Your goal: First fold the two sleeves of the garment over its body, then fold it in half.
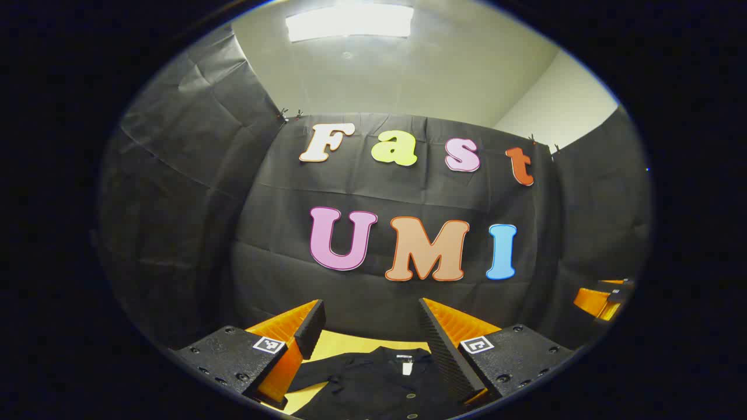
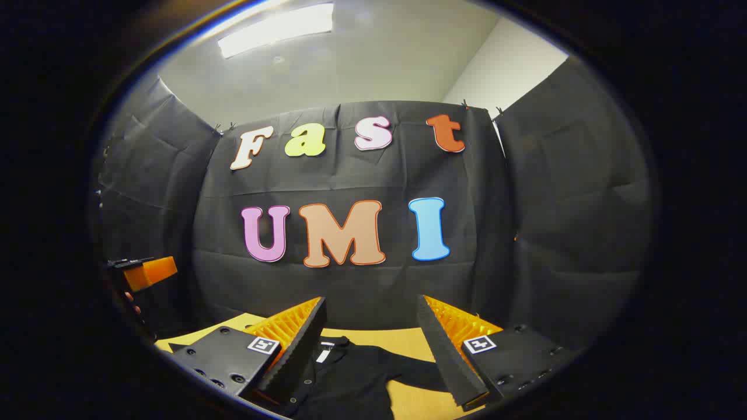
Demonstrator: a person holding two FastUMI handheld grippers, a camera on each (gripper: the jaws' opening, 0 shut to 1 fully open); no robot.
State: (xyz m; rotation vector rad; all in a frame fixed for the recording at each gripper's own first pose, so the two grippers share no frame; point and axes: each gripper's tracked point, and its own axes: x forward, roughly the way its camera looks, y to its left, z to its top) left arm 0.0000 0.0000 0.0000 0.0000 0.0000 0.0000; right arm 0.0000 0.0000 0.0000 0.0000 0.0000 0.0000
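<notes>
**Folding not yet begun**

The left gripper [image 1: 370,326] is hovering with jaws standing wide apart, holding nothing. Below, the black garment [image 1: 373,379] is lying spread on the yellow surface [image 1: 344,344], sleeves seemingly unfolded. The right gripper [image 2: 370,324] is likewise gaping empty. The garment's lower half is cut off.

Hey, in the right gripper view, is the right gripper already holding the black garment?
No, the right gripper is open and raised, with the black garment lying untouched on the yellow table below it.
</notes>
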